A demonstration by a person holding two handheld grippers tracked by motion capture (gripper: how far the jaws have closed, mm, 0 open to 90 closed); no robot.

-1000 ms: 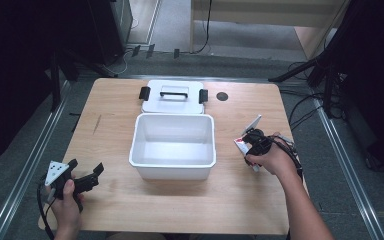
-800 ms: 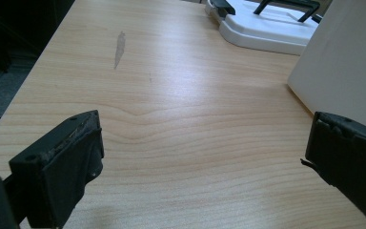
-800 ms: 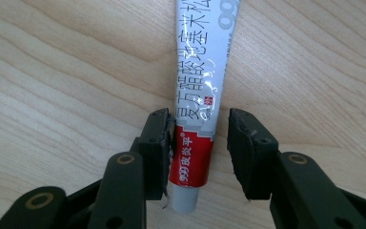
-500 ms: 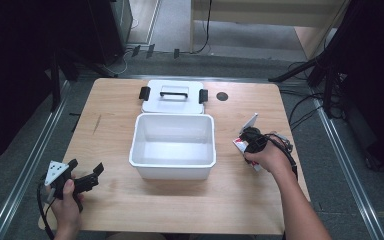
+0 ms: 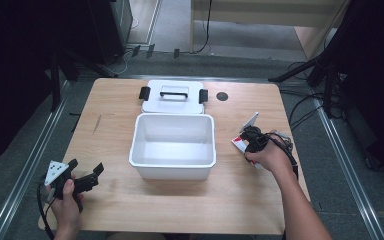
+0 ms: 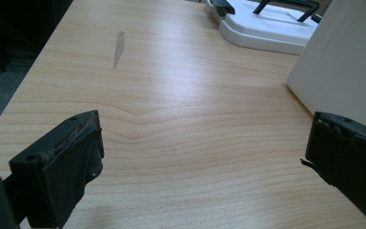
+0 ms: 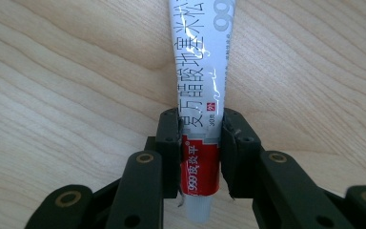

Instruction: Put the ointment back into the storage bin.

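Observation:
A white and silver ointment tube (image 7: 201, 71) with a red band and printed characters lies on the wooden table right of the bin. My right gripper (image 7: 200, 131) points down at it. Its jaws have just been closing, and both pads now press on the tube's sides near the red end. In the high view the right gripper (image 5: 250, 137) sits over the tube (image 5: 239, 144), held by a hand. My left gripper (image 5: 86, 166) rests near the table's front left corner. Its jaws stand wide open over bare wood, as the left gripper view (image 6: 205, 143) shows.
An empty white plastic bin (image 5: 174, 163) stands mid-table. Its lid (image 5: 172, 104), with a black handle and clasps, lies flat just behind it. A small dark round hole (image 5: 222, 96) sits at the back right. The bin's side wall (image 6: 348, 67) rises close to my left gripper.
The right gripper's jaws have drawn in around the tube, and the right hand has settled slightly over it. The left hand and gripper have not moved.

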